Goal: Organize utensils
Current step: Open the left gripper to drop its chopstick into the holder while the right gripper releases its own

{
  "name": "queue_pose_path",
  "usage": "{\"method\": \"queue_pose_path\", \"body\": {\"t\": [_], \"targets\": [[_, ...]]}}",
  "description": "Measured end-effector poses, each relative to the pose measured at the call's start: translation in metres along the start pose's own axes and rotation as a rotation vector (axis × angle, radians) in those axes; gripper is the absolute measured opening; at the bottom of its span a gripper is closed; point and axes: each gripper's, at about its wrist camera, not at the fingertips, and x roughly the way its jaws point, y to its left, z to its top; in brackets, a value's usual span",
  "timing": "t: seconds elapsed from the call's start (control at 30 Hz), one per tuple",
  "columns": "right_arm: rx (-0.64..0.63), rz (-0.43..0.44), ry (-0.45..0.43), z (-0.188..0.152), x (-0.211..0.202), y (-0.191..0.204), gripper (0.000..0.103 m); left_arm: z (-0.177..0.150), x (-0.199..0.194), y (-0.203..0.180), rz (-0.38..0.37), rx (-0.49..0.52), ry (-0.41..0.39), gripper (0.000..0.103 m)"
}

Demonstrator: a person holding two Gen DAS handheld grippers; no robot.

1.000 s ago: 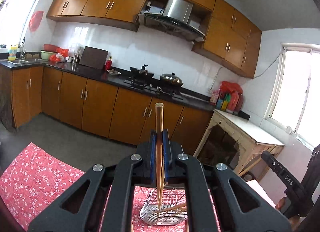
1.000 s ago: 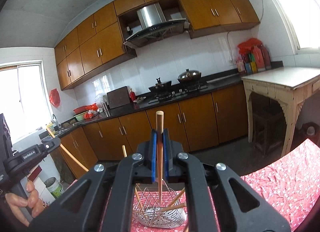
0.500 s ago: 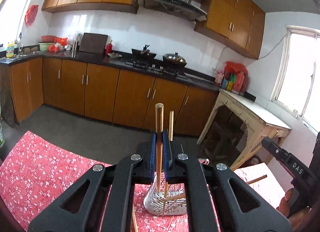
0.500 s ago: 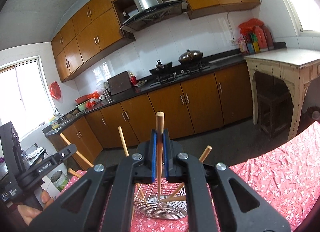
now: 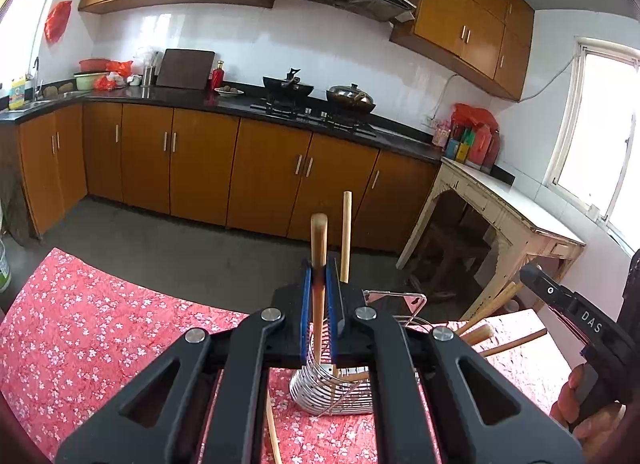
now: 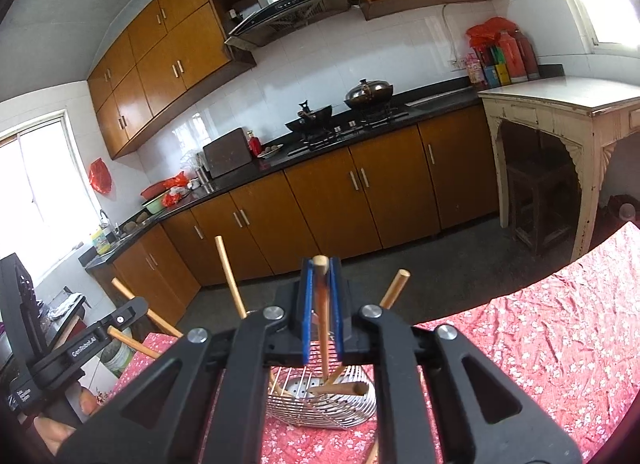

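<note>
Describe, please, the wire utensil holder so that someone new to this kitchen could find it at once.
Start at the red floral tablecloth in the foreground, opposite the brown cabinets. Near its middle, just beyond the right gripper, stands the wire utensil holder. It is the only shiny metal basket there, with wooden chopsticks sticking out at angles.

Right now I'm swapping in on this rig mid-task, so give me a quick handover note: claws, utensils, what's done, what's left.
Left claw: shut on a wooden chopstick, held upright above the wire basket.
Right claw: shut on another chopstick, also upright over the basket.
Done: several chopsticks already stand or lean in the basket on the red floral cloth.
Left: lower and release both held sticks into the basket. One more stick seems to lie on the cloth beside it; collect that next.
</note>
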Motion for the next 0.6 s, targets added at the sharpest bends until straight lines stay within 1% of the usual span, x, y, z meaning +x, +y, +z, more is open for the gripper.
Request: {"method": "queue_pose_path", "body": {"t": [0.03, 0.07, 0.13, 0.17, 0.2, 0.27, 0.3, 0.5, 0.6], "targets": [[0.001, -0.003, -0.002, 0.001, -0.001, 0.000, 0.017, 0.001, -0.001, 0.001, 0.001, -0.001, -0.002, 0.007], [0.002, -0.008, -0.008, 0.001, -0.004, -0.001, 0.025, 0.002, -0.003, 0.002, 0.004, -0.002, -0.005, 0.008], [0.004, -0.018, -0.023, 0.002, -0.009, -0.003, 0.033, 0.004, -0.006, 0.002, 0.007, -0.006, -0.012, 0.008], [0.003, -0.020, -0.031, 0.003, -0.012, -0.004, 0.034, 0.004, -0.007, 0.003, 0.008, -0.007, -0.016, 0.009], [0.001, -0.021, -0.037, 0.003, -0.014, -0.004, 0.035, 0.005, -0.010, 0.003, 0.011, -0.008, -0.022, 0.015], [-0.007, -0.027, -0.050, 0.004, -0.021, -0.004, 0.035, 0.006, -0.015, 0.005, 0.020, -0.010, -0.036, 0.033], [-0.010, -0.029, -0.055, 0.004, -0.024, -0.003, 0.035, 0.006, -0.018, 0.005, 0.022, -0.011, -0.044, 0.034], [-0.042, -0.046, -0.091, -0.002, -0.055, -0.003, 0.036, 0.008, -0.039, 0.014, 0.028, -0.020, -0.077, 0.034], [-0.051, -0.063, -0.106, -0.010, -0.076, -0.008, 0.036, 0.003, -0.054, 0.023, 0.035, -0.026, -0.089, 0.034]]}}
